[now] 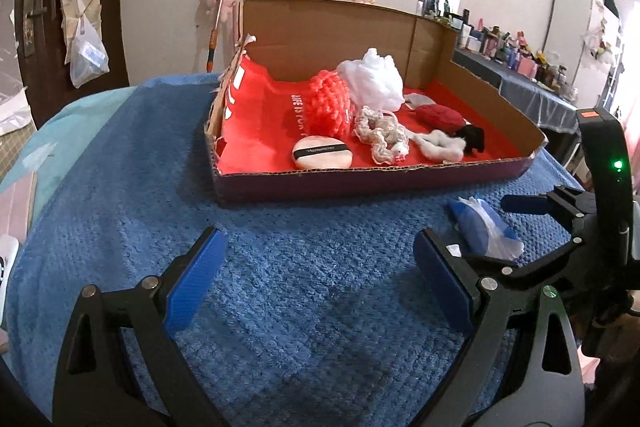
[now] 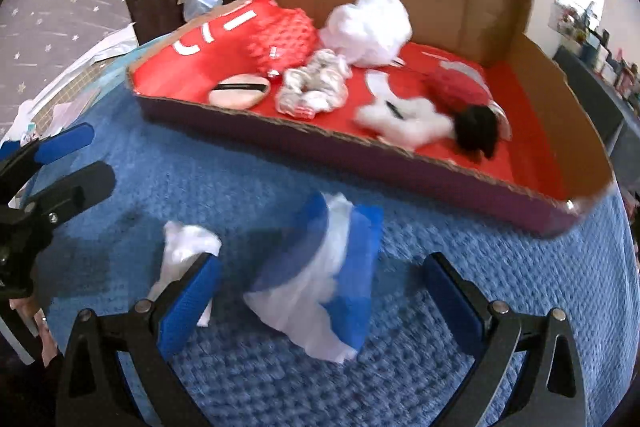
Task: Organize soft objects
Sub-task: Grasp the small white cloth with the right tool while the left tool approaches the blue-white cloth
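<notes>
On the blue towel (image 1: 280,267), just in front of the cardboard tray (image 1: 360,183), lies a blue-and-white pouch (image 2: 320,279), sort of a soft packet in crinkly plastic. The right-wrist view is blurry, so I can't tell exactly what it is. The right gripper (image 2: 320,301) is spread wide with the pouch sitting between its blue pads, not pinched, nothing in its grasp. The left gripper (image 1: 316,281) is wide open too, holding nothing, over bare towel near the tray's front wall.

Inside the tray, on a red liner (image 1: 256,131), there's a pile of soft stuff: a pink powder puff (image 1: 322,154) near the front, a coral knit thing (image 1: 330,103) behind it, white stuffing (image 1: 374,77) at the back, a cream scrunchie (image 1: 380,133), a cotton wad (image 1: 440,145), a dark red pouch (image 1: 438,117) and a small black bit (image 1: 472,138) touching the wad.
</notes>
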### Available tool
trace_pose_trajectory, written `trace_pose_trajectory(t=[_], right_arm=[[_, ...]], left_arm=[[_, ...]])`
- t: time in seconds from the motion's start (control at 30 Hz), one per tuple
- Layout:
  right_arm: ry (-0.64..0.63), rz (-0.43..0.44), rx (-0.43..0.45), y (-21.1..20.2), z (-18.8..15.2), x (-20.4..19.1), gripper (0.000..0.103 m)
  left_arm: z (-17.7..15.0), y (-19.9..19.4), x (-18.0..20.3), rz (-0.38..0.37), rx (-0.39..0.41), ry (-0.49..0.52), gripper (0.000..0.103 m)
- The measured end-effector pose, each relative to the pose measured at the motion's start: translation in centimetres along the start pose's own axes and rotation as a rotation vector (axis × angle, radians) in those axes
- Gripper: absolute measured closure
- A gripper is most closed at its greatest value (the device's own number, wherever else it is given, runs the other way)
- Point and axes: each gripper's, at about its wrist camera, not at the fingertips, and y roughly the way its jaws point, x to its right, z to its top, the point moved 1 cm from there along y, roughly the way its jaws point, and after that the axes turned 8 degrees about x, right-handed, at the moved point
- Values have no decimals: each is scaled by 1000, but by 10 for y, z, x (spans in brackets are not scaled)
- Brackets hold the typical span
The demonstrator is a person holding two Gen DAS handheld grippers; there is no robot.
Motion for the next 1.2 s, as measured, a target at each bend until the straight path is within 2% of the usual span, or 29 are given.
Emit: trace_pose_trajectory(t=[0.17, 0.33, 0.53, 0.67, 0.73, 0.77, 0.8, 0.87, 0.93, 1.03, 1.07, 1.1, 1.17, 1.2], right_arm=[[16, -61, -21, 1, -5, 17, 0], [86, -64, -15, -9, -16, 43, 0], [141, 72, 65, -32, -21, 39, 0], [144, 200, 101, -38, -15, 10, 0], [102, 204, 103, -34, -11, -7, 0], [83, 210, 97, -31, -8, -13, 4], [64, 225, 73, -23, -6, -23, 12], [23, 210, 47, -17, -5, -37, 19], [-19, 196, 56, -15, -2, -47, 19], [-31, 221, 44, -12, -2, -58, 20], [-44, 212, 33, -9, -3, -61, 27], [-56, 191, 19, -5, -6, -63, 42], [-56, 169, 21, -3, -7, -63, 56], [-43, 182, 35, -9, -6, -59, 76]], left_arm=[[-2, 5, 10, -50, -24, 8, 7], [-3, 13, 19, -71, -42, 16, 7], [4, 8, -2, 6, -14, -10, 7], [6, 4, -20, 38, -8, -37, 7], [6, 3, -26, 42, -12, -48, 7], [5, 1, -29, 42, -12, -51, 7], [4, 0, -30, 41, -11, -51, 7], [3, -3, -32, 41, -9, -50, 7], [3, -3, -34, 41, -8, -45, 7], [4, 0, -37, 45, -12, -55, 7], [4, 1, -37, 41, -12, -61, 7], [4, 1, -37, 38, -13, -64, 7], [5, 2, -34, 31, -15, -62, 7], [6, 2, -32, 28, -15, -58, 7]])
